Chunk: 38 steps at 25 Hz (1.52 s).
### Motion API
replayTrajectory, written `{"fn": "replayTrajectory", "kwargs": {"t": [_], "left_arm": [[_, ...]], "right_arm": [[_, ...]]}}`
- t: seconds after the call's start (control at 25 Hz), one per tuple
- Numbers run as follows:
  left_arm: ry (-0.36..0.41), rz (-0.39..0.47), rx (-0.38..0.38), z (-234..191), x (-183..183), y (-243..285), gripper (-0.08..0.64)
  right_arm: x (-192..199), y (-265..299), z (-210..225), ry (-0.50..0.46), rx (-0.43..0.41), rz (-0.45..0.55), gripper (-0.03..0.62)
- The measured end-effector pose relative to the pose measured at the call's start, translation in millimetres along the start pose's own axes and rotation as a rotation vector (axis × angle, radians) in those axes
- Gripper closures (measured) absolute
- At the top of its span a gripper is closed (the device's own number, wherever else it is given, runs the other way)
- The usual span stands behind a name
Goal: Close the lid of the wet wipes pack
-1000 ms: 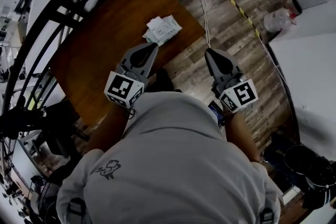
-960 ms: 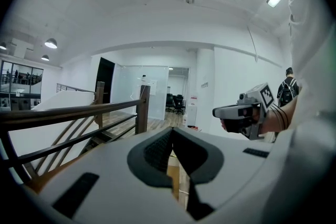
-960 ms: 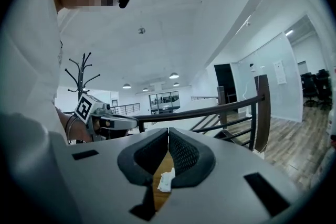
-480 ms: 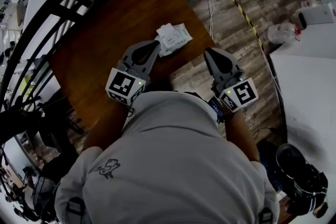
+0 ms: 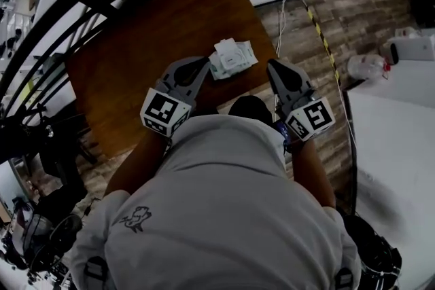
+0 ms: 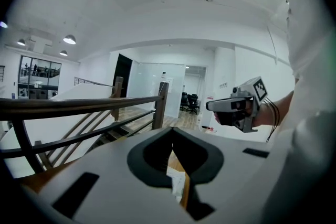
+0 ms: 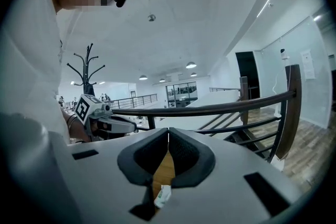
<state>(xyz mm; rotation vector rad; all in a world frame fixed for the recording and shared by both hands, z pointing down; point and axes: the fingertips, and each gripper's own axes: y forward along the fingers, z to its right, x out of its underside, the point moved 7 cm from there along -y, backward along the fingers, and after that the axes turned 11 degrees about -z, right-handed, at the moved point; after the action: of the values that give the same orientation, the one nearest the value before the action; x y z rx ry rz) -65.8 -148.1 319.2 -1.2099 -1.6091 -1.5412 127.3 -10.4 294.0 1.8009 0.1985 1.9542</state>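
Observation:
The wet wipes pack [image 5: 232, 58], pale green with a white lid on top, lies near the right edge of the brown wooden table [image 5: 143, 44]. Whether the lid stands up or lies flat I cannot tell. My left gripper [image 5: 204, 64] is shut and empty, its tip just left of the pack. My right gripper [image 5: 272, 66] is shut and empty too, its tip just right of the pack, over the table's edge. In the left gripper view the shut jaws [image 6: 172, 132] show a strip of the pack [image 6: 176, 186] below them. The right gripper view shows the pack [image 7: 161, 195] under its shut jaws [image 7: 168, 132].
A dark curved railing [image 5: 81, 3] runs behind and left of the table. A white cable [image 5: 282, 17] and yellow-black tape [image 5: 326, 44] cross the plank floor to the right. A white table [image 5: 394, 139] and a white jug [image 5: 367, 66] stand at the right.
Both grippers have come forward toward the pack, which now lies between their tips. Both have stayed shut.

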Motion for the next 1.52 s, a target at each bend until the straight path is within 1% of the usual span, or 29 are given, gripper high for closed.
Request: {"fn": "replayTrajectory", "kwargs": {"t": [0.2,0.36,0.48,0.56,0.72,1.0,1.2,1.36,1.44,1.52], "left_arm": [[-0.006,0.004,-0.043,-5,-3,-2,0.548],[-0.027,-0.025,-0.085,-8,3,-1,0.548],[-0.042,-0.035,-0.129,-8,2,1,0.548],[-0.070,-0.031,-0.160,-5,-1,3,0.548],[-0.088,-0.035,-0.235,-1,-4,12,0.548],[-0.221,-0.085,-0.349,-4,21,34,0.548],[-0.265,-0.094,-0.455,0,30,47,0.548],[-0.305,-0.110,-0.540,-1,42,52,0.548],[-0.320,-0.131,-0.560,2,50,56,0.548],[-0.342,-0.145,-0.563,6,60,62,0.548]], "right_arm": [[-9,18,11,-0.034,-0.058,-0.011,0.558],[-15,30,21,-0.067,-0.111,-0.010,0.558],[-14,37,33,-0.071,-0.158,-0.015,0.558],[-14,41,43,-0.074,-0.193,-0.022,0.558],[-13,54,62,-0.110,-0.257,-0.053,0.558],[-6,81,95,-0.150,-0.386,-0.109,0.558],[7,98,121,-0.161,-0.490,-0.150,0.557],[18,116,131,-0.189,-0.577,-0.190,0.557],[24,124,135,-0.202,-0.608,-0.204,0.557],[30,131,139,-0.208,-0.628,-0.220,0.557]]}}
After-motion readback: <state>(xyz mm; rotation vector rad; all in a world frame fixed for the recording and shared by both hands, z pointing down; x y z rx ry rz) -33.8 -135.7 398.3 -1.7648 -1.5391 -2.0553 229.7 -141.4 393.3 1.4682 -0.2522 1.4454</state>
